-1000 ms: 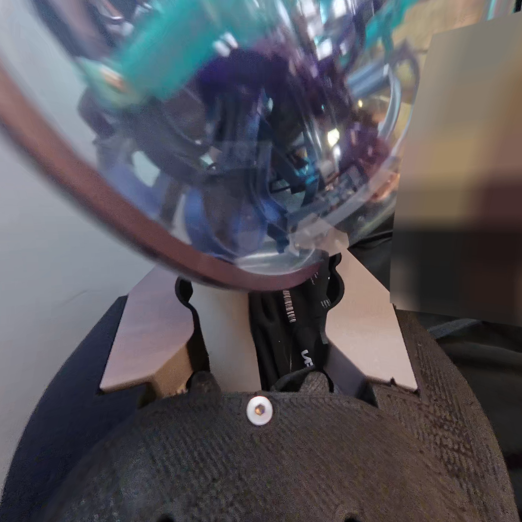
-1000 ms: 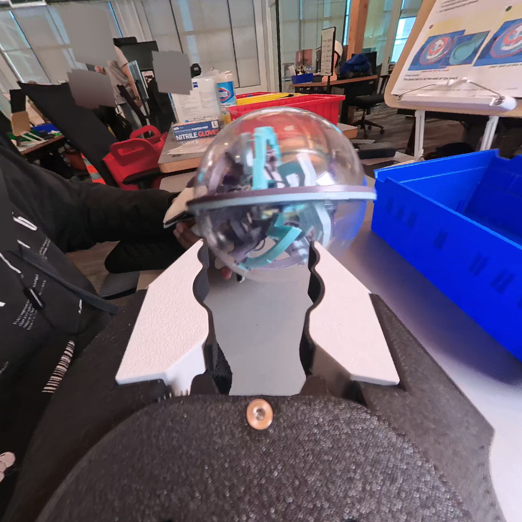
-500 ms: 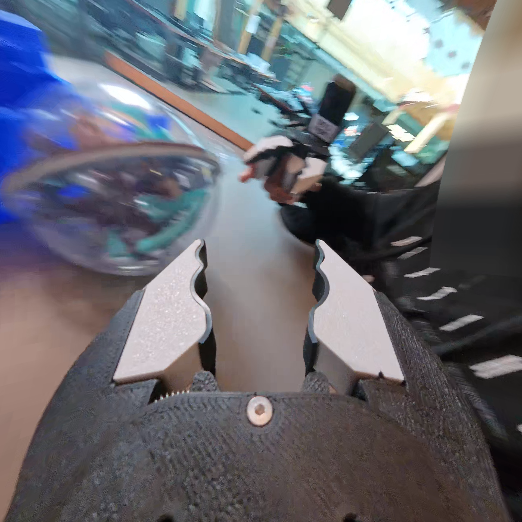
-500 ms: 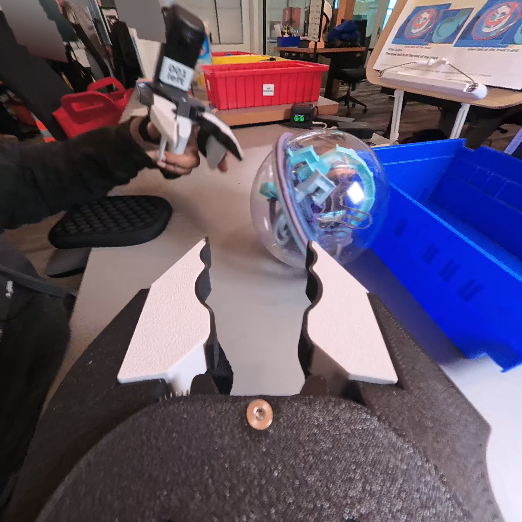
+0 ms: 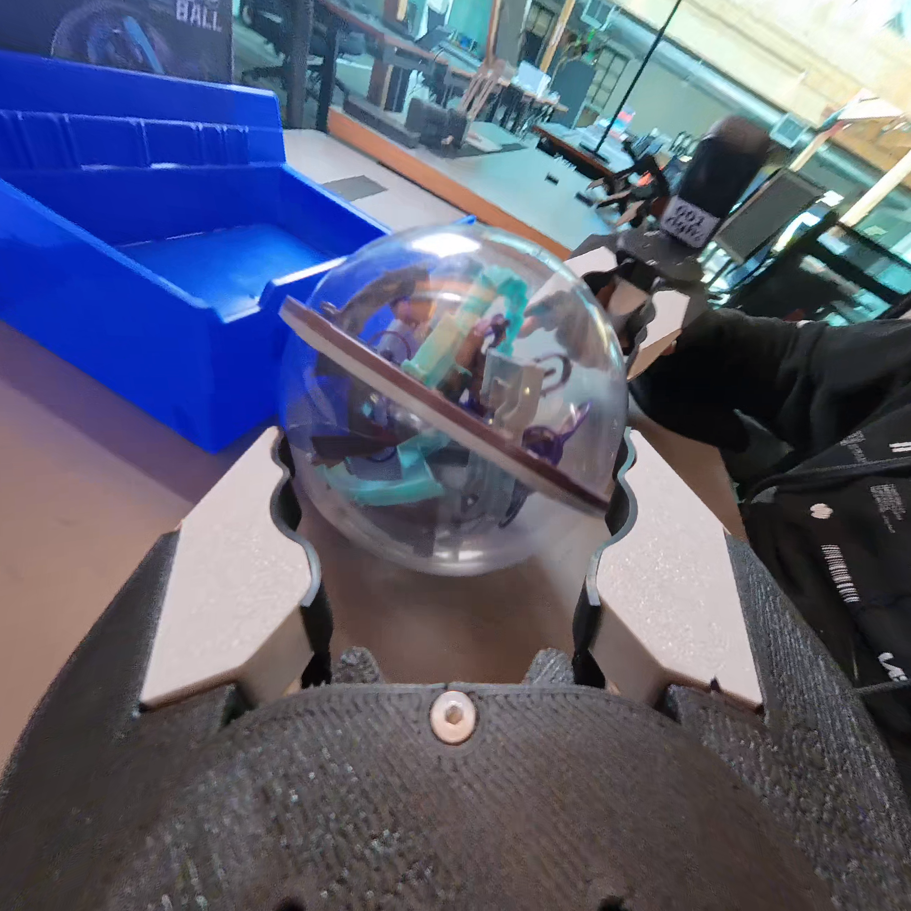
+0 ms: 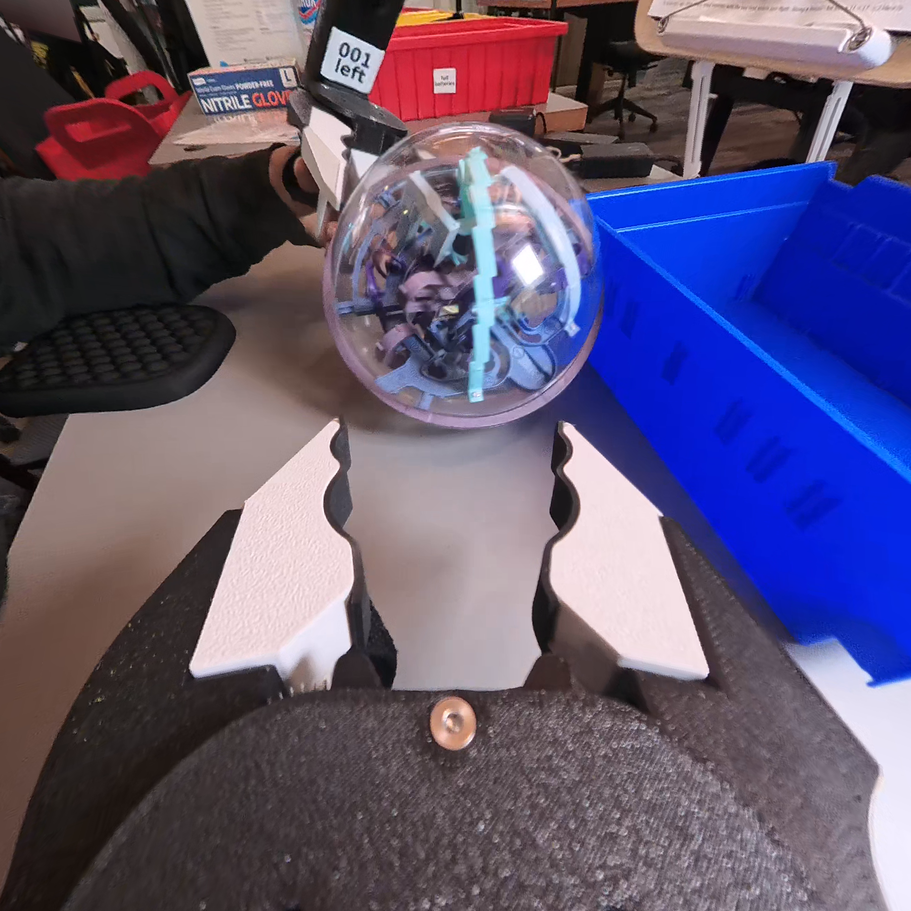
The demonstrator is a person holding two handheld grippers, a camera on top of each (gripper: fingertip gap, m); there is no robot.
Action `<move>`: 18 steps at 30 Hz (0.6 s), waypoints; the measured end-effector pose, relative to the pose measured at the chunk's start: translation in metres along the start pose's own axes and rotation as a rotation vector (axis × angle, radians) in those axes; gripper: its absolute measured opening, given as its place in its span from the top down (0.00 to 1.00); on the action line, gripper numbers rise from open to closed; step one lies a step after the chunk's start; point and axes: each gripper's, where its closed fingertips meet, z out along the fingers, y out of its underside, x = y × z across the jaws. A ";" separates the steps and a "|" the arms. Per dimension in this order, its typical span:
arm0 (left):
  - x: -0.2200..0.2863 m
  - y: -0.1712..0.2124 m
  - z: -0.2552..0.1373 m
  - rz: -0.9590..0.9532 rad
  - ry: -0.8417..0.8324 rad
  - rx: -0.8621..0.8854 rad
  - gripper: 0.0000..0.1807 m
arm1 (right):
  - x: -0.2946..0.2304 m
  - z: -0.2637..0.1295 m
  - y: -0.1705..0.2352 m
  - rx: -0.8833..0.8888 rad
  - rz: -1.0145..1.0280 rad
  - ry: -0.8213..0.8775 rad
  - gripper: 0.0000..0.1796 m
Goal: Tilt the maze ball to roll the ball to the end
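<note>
two wrist views facing each other, close on shared maze ball [image 5: 451,399], blue bin [image 6: 769,355] beside

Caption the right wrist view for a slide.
Open right gripper faces the clear maze ball on the table, beside the blue bin, with the left gripper behind.

Beside the glossy blue plastic bin [image 6: 769,374], the maze ball [image 6: 461,296] has a clear, shiny shell (smooth plastic), on a matt table [image 6: 148,468].

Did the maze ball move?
Yes. The maze ball spun, its rim turning, but it sits beside the blue bin as before.
</note>
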 end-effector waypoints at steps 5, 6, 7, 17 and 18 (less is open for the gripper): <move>0.005 -0.007 0.000 0.027 0.130 0.052 0.33 | 0.009 0.016 0.000 0.008 0.049 -0.098 0.50; 0.006 -0.007 0.000 0.042 0.158 0.063 0.34 | 0.009 0.020 0.001 0.010 0.069 -0.130 0.49; 0.008 -0.008 0.000 0.047 0.176 0.079 0.36 | 0.009 0.023 0.001 0.018 0.095 -0.160 0.49; 0.062 -0.002 0.022 0.436 0.175 -0.045 0.40 | -0.015 0.008 0.017 0.017 -0.059 -0.169 0.56; 0.072 -0.001 0.023 0.483 0.183 -0.058 0.40 | -0.020 0.005 0.021 0.007 -0.100 -0.165 0.58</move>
